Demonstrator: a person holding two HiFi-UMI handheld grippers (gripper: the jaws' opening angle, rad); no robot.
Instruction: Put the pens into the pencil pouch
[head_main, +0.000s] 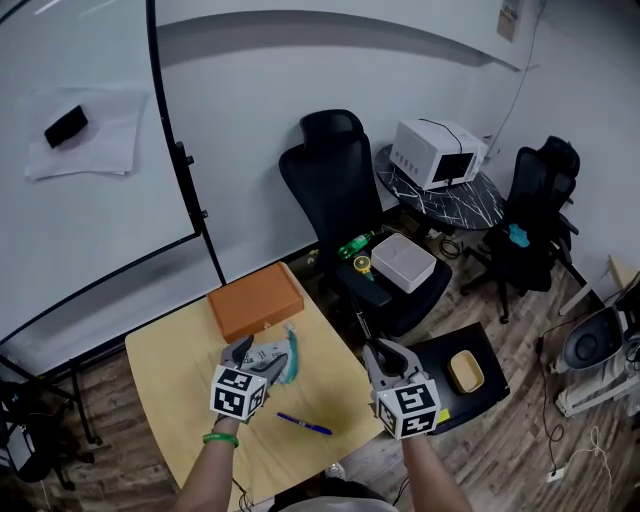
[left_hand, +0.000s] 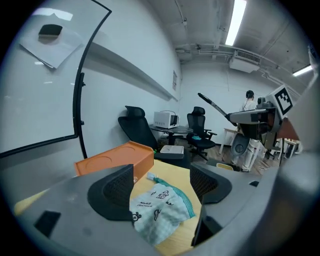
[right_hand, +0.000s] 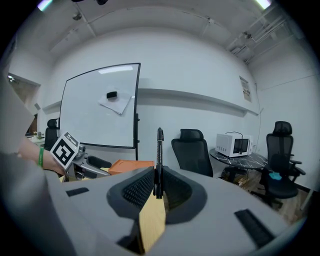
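- A yellow table (head_main: 175, 395) is seen from above, with a whiteboard (head_main: 100, 220) standing behind it and a black office chair (head_main: 335, 175) beyond its far edge.
- The left gripper (head_main: 258, 357) is held low over the middle of the table. Its jaws are spread wide and grip nothing.
- The pencil pouch (head_main: 268, 352), pale fabric with small cartoon prints and a teal edge, lies on the table right under that gripper. In the left gripper view the pouch (left_hand: 160, 210) sits in the gap between the two open jaws.
- An orange box (head_main: 255, 300) rests on the table just behind the pouch.
- The right gripper (head_main: 385, 352) is at the table's right edge, its jaws pressed together on a black pen (head_main: 361, 326).
- In the right gripper view the black pen (right_hand: 159, 150) stands upright out of the closed jaws.
- A blue pen (head_main: 304, 424) lies flat on the table between the two grippers, nearer the person, touching neither.
- A green wristband (head_main: 220, 438) circles the person's left wrist.
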